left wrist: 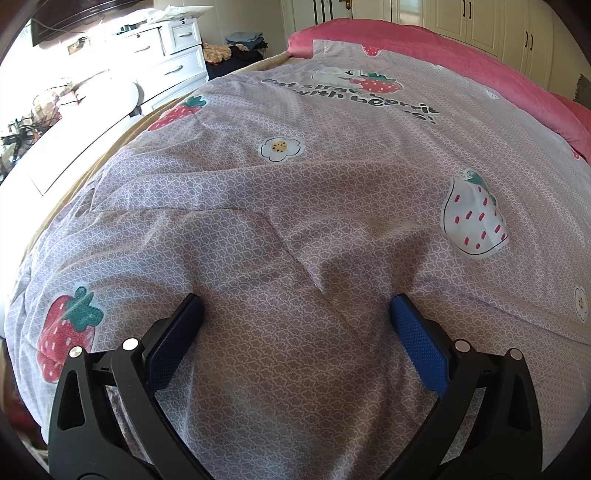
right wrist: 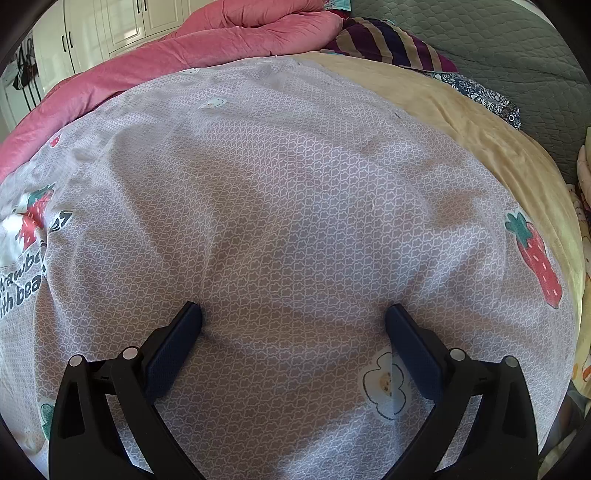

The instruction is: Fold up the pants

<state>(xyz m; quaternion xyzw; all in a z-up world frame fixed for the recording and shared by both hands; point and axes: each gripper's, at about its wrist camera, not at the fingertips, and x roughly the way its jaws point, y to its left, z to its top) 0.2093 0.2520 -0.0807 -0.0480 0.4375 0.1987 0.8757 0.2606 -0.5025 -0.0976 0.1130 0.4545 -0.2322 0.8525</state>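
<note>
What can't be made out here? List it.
- Pants: neither view shows any garment apart from the lilac strawberry-print cover.
- Printed slogan: right wrist view, cut by the left edge.
- White dresser top: left wrist view, glare-washed.
- Right gripper: fingers open, empty.

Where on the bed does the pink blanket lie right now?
The pink blanket lies bunched along the far edge of the strawberry-print cover: upper right in the left wrist view, upper left in the right wrist view, before the cream wardrobes.

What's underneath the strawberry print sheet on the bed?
A tan blanket shows past the edge of the strawberry print sheet, and a pink comforter lies beyond. Whatever lies beneath the sheet's middle is covered.
</note>
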